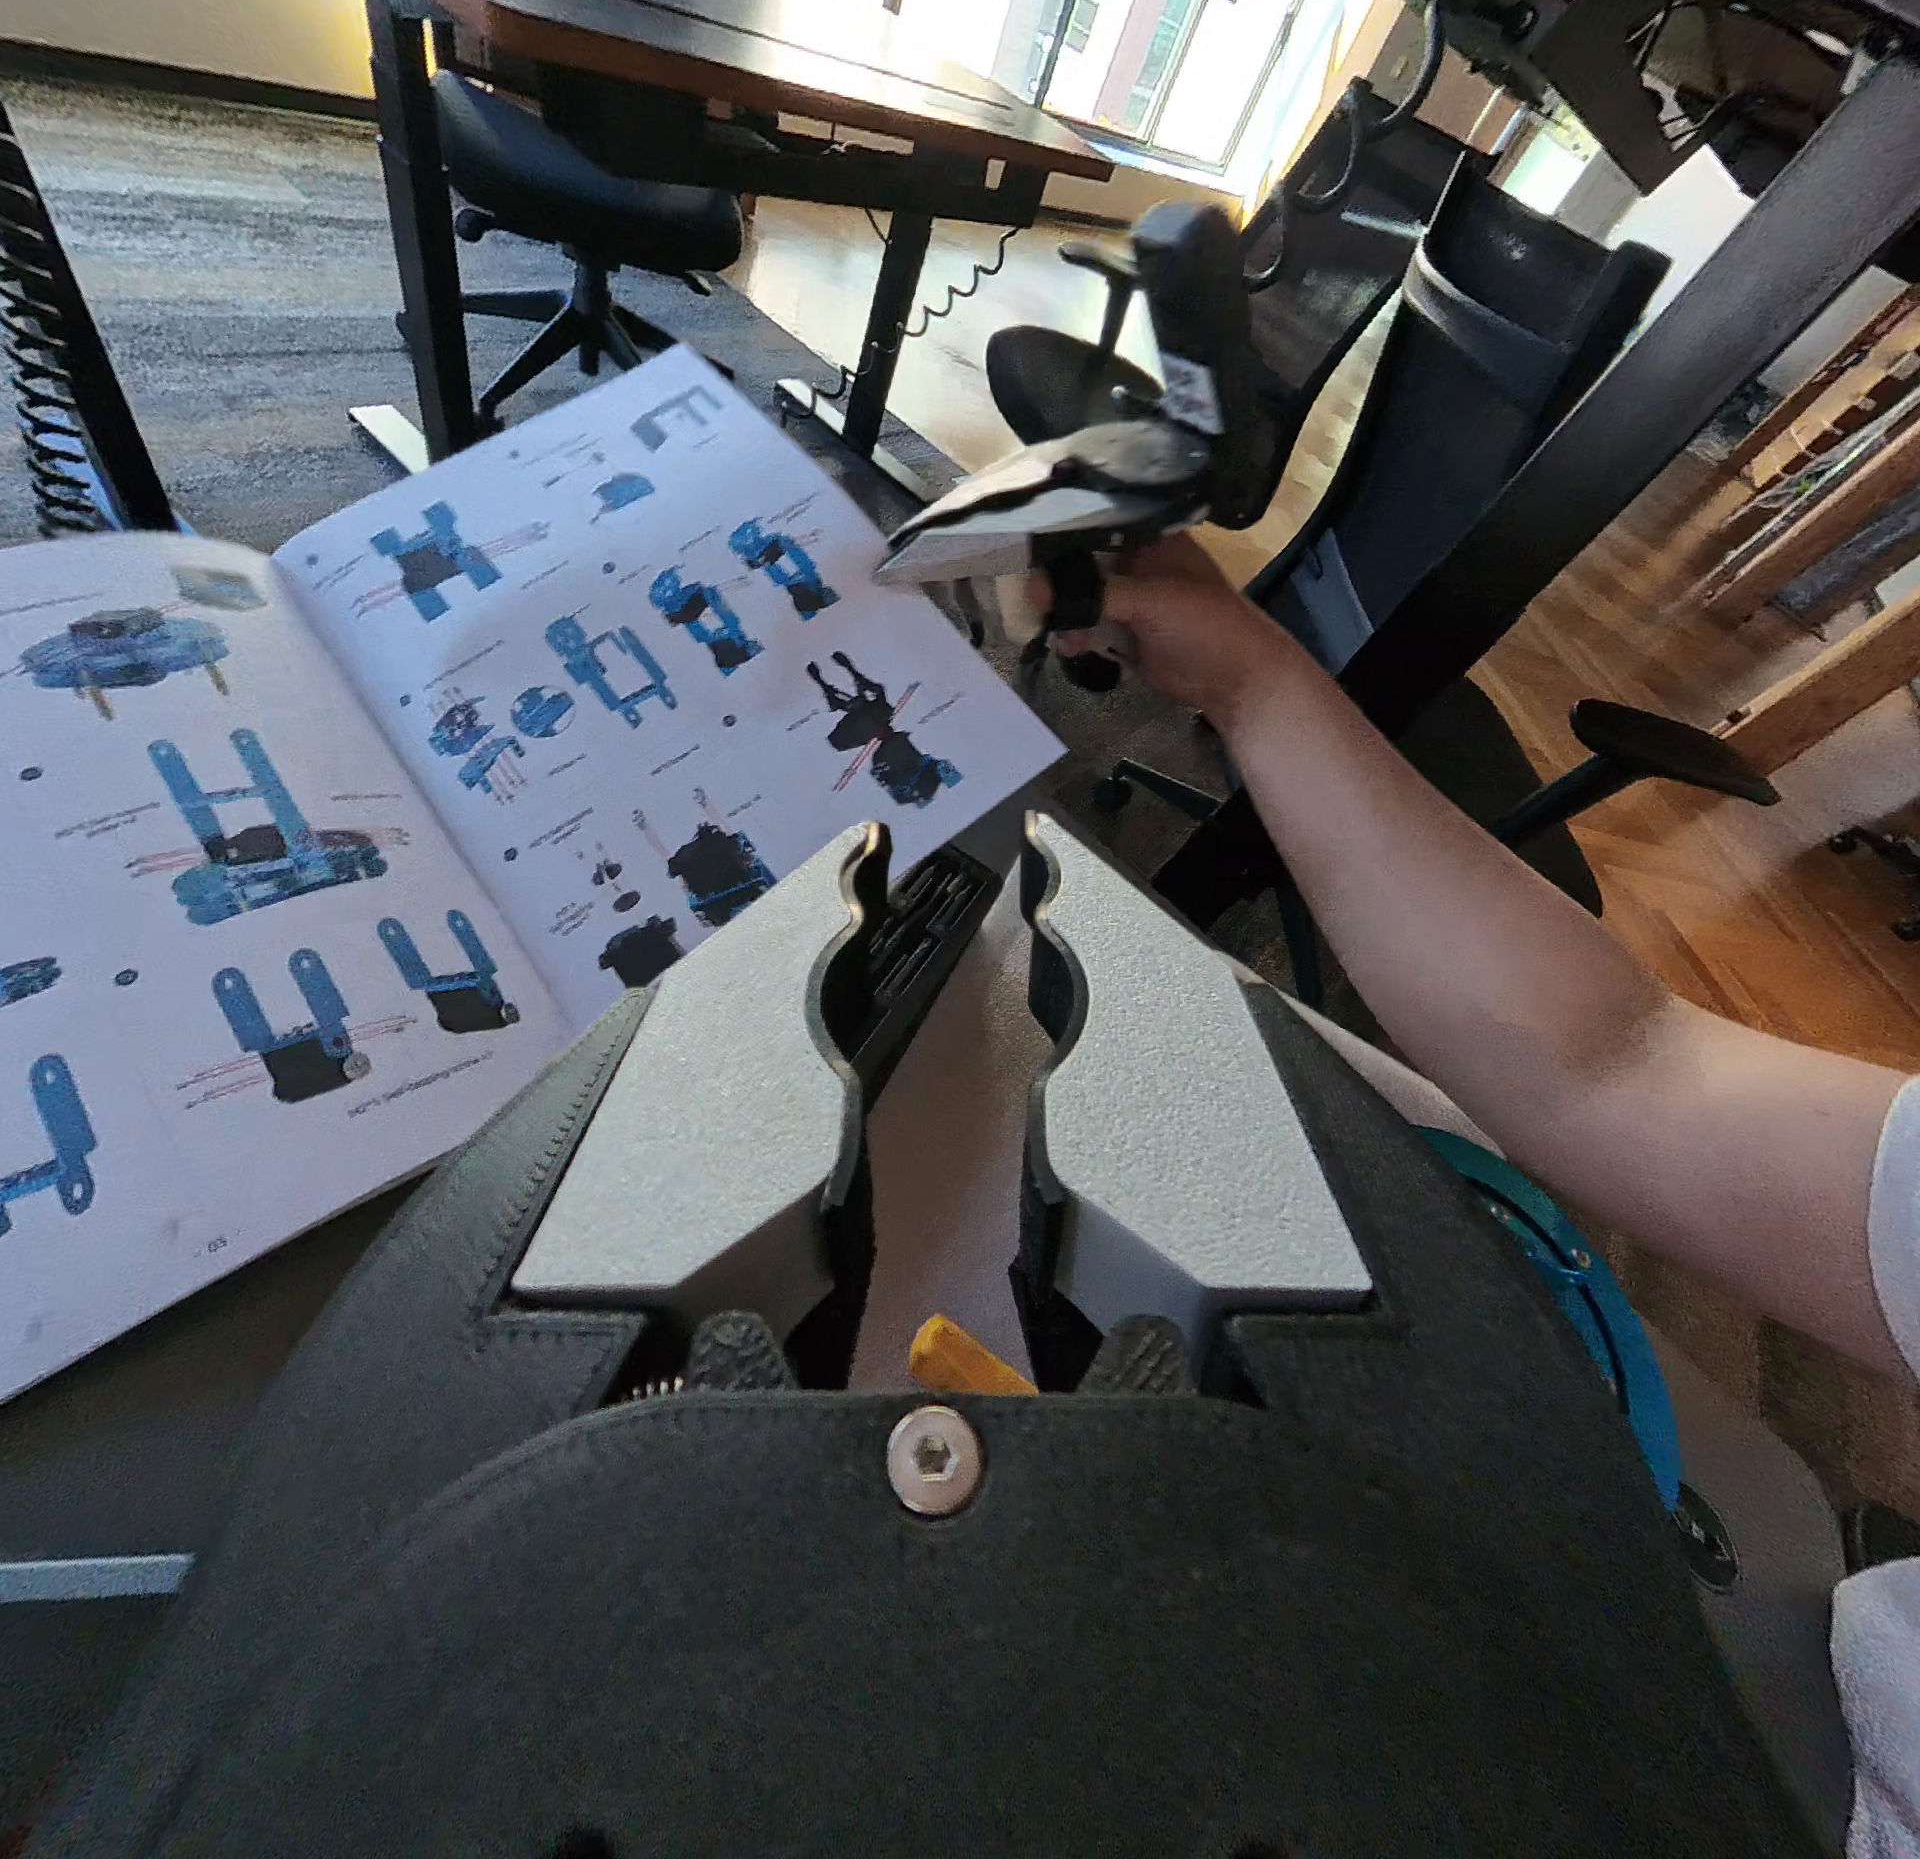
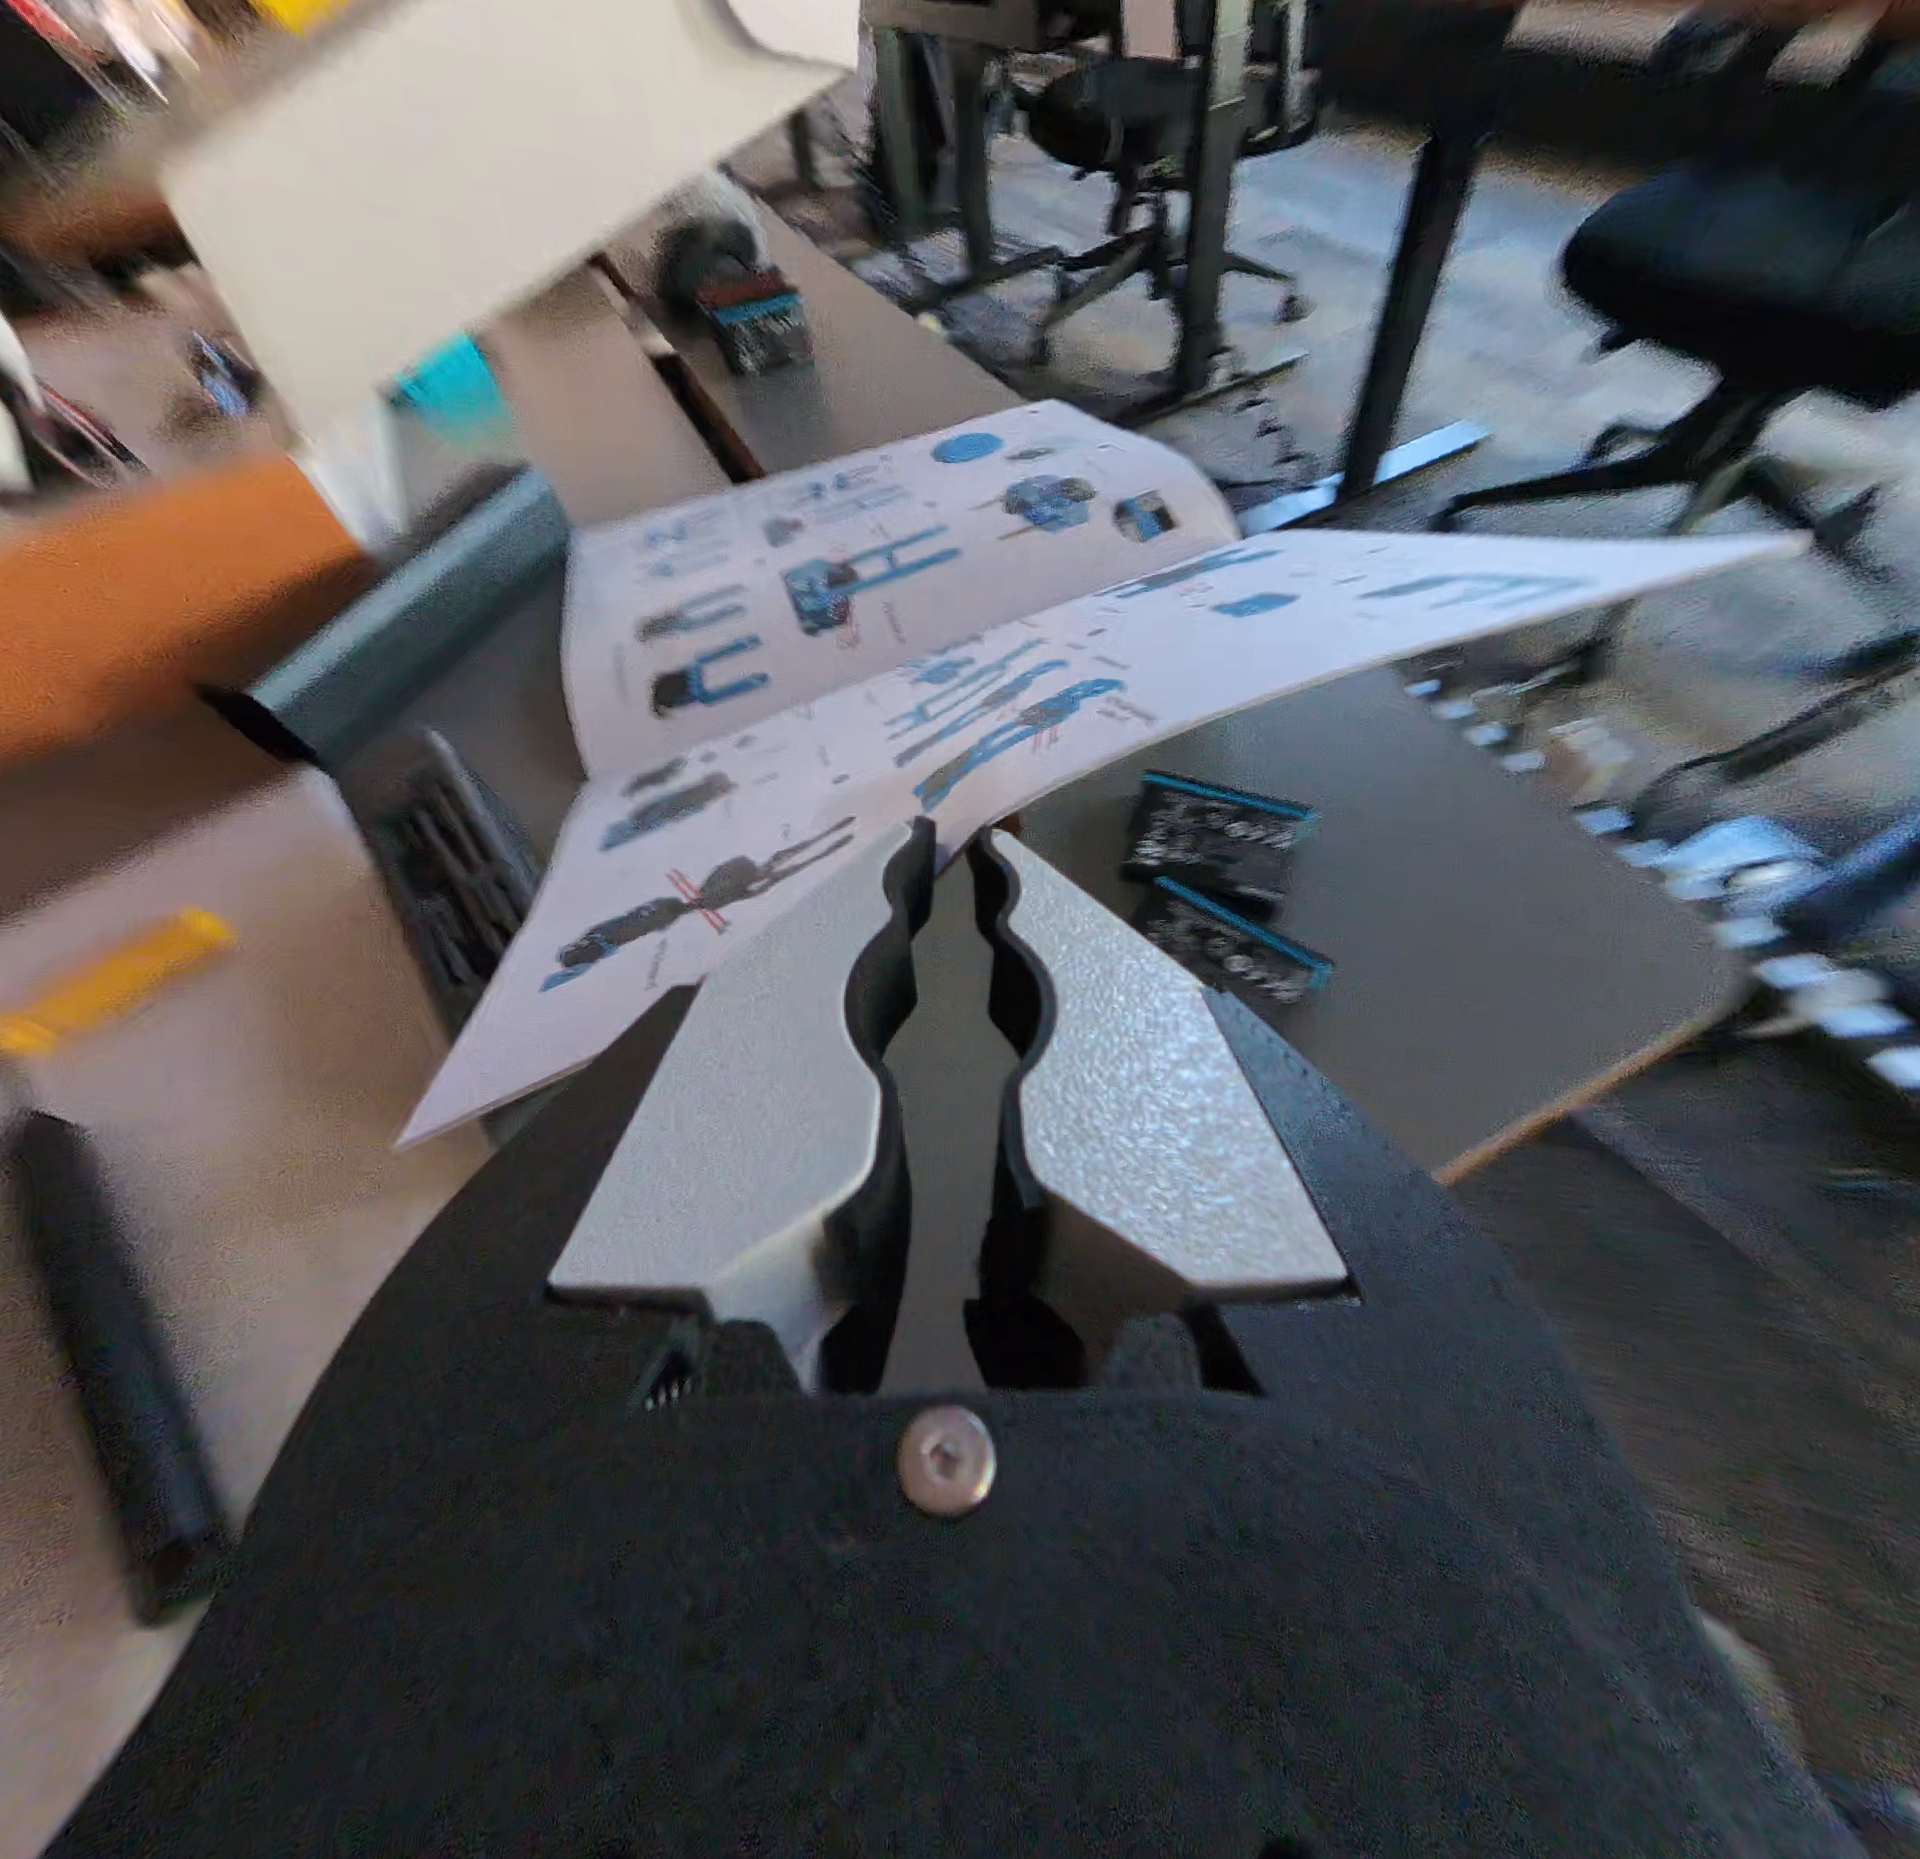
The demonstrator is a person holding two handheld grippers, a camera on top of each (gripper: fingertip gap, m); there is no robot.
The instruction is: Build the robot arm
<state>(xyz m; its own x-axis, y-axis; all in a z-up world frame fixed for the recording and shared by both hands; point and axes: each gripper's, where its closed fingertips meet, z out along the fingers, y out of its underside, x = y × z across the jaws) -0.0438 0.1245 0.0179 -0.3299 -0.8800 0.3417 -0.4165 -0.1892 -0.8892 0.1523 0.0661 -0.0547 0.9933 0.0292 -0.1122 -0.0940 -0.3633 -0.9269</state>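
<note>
An open booklet [image 1: 468, 770] with blue and black diagrams lies in front of me. In the right wrist view its near page [image 2: 935, 708] is lifted and curves up off the dark table [image 2: 1455, 926]. My right gripper [image 2: 954, 835] is shut on that page's edge. It also shows in the left wrist view [image 1: 935, 542], pinching the page's far right edge, with a person's forearm [image 1: 1507, 978] behind it. My left gripper [image 1: 954, 833] is open with nothing pressed between its pads. It hovers near the booklet's lower right corner, above a black slotted case [image 1: 925, 926].
Two black packets with blue edges [image 2: 1216, 838] lie on the table under the lifted page. A yellow piece [image 2: 114, 968] and a black slotted case [image 2: 447, 874] sit to the left. Desks [image 1: 790, 74] and office chairs [image 1: 582, 209] stand beyond. One gripper's finger ends stand about 20 cm off the other's. It is some 15 cm from my left tips to the black slotted case [image 2: 447, 874].
</note>
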